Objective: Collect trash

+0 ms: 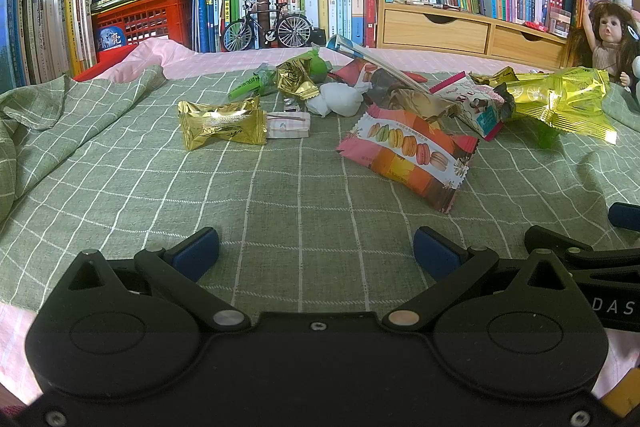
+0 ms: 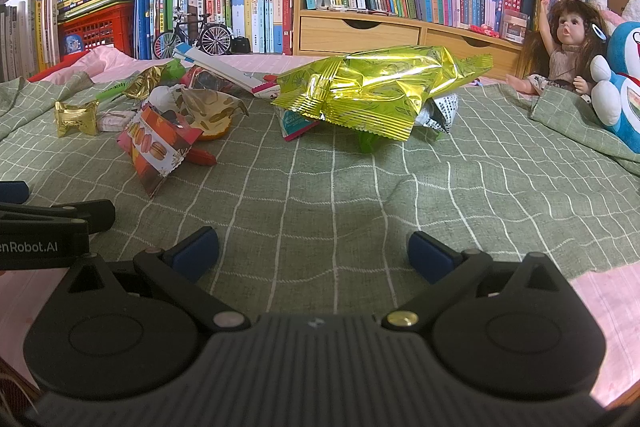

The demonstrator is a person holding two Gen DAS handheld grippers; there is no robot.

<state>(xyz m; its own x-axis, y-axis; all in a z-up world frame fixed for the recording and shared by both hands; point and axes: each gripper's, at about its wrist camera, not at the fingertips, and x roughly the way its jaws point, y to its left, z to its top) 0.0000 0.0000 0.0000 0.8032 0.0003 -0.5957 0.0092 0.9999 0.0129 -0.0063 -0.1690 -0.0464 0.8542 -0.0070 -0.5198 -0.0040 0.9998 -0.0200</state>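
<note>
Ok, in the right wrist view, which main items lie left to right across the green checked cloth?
Small gold foil packet → pink-orange macaron wrapper → large yellow-green foil bag → brown-haired doll → blue-and-white plush toy.

Two tongs, left (image 1: 316,249) and right (image 2: 313,249), one macaron wrapper (image 1: 412,151), one yellow-green foil bag (image 2: 376,87), one model bicycle (image 1: 267,27), one doll (image 2: 568,43), two wooden drawers (image 2: 400,31), one red crate (image 1: 144,17)

The checked tablecloth (image 1: 280,195) looks like matt woven cloth, the gold wrapper (image 1: 222,123) and yellow-green snack bag (image 2: 372,91) are shiny crinkly foil, and the drawer unit (image 2: 360,33) is pale smooth wood.
</note>
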